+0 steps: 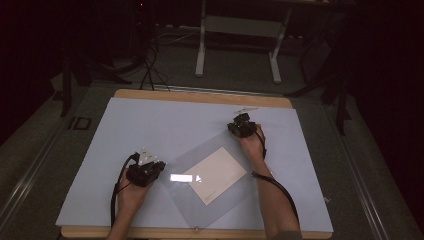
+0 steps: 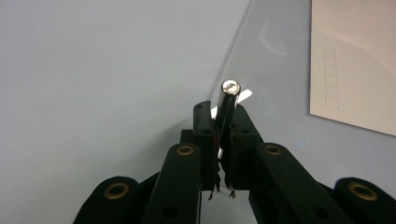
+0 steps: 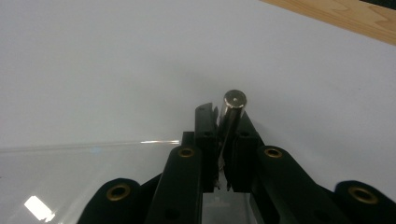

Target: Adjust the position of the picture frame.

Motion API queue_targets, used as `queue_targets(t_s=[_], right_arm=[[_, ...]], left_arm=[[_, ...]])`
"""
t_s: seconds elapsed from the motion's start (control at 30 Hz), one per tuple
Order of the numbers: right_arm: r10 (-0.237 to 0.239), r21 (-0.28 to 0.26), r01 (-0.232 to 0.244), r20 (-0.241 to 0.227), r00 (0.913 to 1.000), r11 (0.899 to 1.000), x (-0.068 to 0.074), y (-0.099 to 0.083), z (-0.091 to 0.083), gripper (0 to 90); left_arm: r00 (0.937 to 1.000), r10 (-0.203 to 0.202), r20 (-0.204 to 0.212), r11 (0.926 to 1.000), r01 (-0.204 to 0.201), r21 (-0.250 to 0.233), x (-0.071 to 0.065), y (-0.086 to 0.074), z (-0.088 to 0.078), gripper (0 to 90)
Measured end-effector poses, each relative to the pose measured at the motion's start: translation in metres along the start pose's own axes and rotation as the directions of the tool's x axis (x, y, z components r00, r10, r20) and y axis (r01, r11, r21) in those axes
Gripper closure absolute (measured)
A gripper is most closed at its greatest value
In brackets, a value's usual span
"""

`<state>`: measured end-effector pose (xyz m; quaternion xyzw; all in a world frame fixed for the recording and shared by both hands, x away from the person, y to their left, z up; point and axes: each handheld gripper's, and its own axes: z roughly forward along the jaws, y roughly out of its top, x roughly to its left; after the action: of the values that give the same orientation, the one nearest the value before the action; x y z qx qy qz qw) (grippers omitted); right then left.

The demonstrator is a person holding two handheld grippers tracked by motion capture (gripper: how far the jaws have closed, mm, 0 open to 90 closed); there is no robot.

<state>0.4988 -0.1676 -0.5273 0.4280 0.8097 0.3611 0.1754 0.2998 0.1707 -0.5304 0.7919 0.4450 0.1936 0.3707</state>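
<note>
Left hand-held gripper (image 2: 223, 122) and right hand-held gripper (image 3: 227, 126) are both clamped on corners of the clear sheet (image 1: 210, 172). Risk: uneven lift, and the card (image 1: 216, 174) slides off onto the counter (image 1: 150, 120).

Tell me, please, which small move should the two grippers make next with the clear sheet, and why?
Probably lift both grippers slightly together. The left gripper and the right gripper each look shut on a small metal pin at opposite corners of the clear sheet, which lies flat over the cream card. An even lift should keep the sheet level.
</note>
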Motion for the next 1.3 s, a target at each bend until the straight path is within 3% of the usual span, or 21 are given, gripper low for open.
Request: queue_targets(t_s=[0.37,0.6,0.87,1.07,1.3], right_arm=[[0.007,0.002,-0.007,-0.006,1.0,1.0,-0.001,0.0,0.0,85.1],[0.007,0.012,-0.007,-0.019,0.9998,1.0,-0.002,0.002,0.0,85.1],[0.028,0.021,-0.028,-0.004,0.9996,0.999,-0.003,0.007,-0.006,85.2],[0.058,0.042,-0.058,-0.003,0.9983,0.997,-0.007,0.011,-0.014,84.9],[0.074,0.084,-0.07,-0.043,0.9963,0.994,-0.015,0.01,-0.029,84.3]], left_arm=[[0.9998,-0.013,0.018,0.9999,0.013,-0.001,0.002,0.0,0.0,84.7],[0.9985,-0.042,0.034,0.9991,0.042,0.0,0.005,0.001,0.0,84.3],[0.9958,-0.075,0.052,0.9971,0.075,-0.011,0.009,0.007,-0.001,83.1],[0.9935,-0.097,0.06,0.9951,0.098,-0.012,0.017,0.015,0.001,82.6],[0.9907,-0.127,0.05,0.9915,0.128,-0.022,0.034,0.03,0.004,82.2]])
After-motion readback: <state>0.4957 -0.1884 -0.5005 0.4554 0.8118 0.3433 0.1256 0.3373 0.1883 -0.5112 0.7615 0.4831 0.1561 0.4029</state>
